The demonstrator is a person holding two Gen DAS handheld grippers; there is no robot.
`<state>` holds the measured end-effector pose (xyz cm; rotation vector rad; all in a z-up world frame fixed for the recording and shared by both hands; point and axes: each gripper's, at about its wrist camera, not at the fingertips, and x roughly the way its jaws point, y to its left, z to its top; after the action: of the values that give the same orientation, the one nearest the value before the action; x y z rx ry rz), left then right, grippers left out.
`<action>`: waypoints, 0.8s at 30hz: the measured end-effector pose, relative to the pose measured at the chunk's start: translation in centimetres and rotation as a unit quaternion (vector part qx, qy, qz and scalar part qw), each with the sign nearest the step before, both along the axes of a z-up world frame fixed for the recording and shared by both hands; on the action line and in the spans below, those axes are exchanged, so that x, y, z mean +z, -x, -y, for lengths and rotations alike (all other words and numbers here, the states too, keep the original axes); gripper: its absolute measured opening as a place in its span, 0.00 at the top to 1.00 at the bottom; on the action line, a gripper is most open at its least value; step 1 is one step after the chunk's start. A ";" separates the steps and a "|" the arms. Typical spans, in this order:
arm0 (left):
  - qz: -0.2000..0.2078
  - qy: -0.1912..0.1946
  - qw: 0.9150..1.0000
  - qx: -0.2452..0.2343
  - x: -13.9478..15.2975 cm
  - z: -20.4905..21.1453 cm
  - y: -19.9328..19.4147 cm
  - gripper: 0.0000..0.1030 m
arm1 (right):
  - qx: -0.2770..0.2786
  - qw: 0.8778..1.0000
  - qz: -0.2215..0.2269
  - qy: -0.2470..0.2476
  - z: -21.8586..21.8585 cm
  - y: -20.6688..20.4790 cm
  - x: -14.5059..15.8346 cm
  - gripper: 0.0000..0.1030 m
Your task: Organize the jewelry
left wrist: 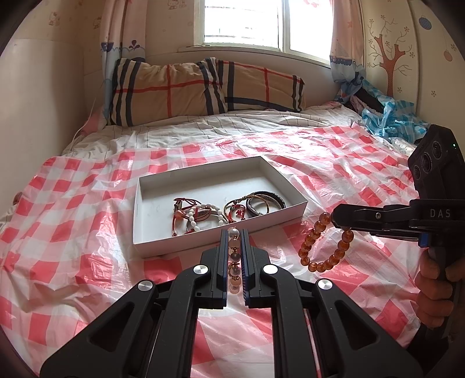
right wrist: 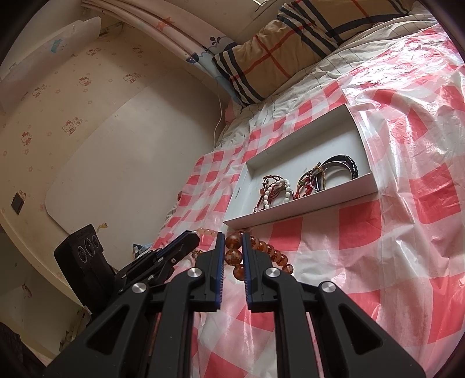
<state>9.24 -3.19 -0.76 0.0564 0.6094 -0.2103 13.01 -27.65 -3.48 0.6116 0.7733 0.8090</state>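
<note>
A home bedroom, bed (left wrist: pixel 203 128) ahead of the claw under a red-checked plastic sheet (left wrist: pixel 72 221), plaid pillows (left wrist: pixel 174 90) beyond, curtained window (left wrist: pixel 261 23) behind, cartoon wallpaper (right wrist: pixel 72 96) alongside.

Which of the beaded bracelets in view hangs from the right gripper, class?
The amber bead bracelet, a loop of orange-brown beads pinched in the right gripper. The pale bead bracelet sits in the left gripper; the white bead bracelet lies in the box.
</note>
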 end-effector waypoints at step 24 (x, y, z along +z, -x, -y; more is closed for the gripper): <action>0.001 0.000 1.000 -0.001 0.0 0.1 0.1 0.93 | -0.005 1.000 0.009 -0.010 0.2 0.1 0.7 0.88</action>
<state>9.16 -3.27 -0.74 0.0576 0.6072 -0.2112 12.91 -27.86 -2.78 0.6256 0.7462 0.8132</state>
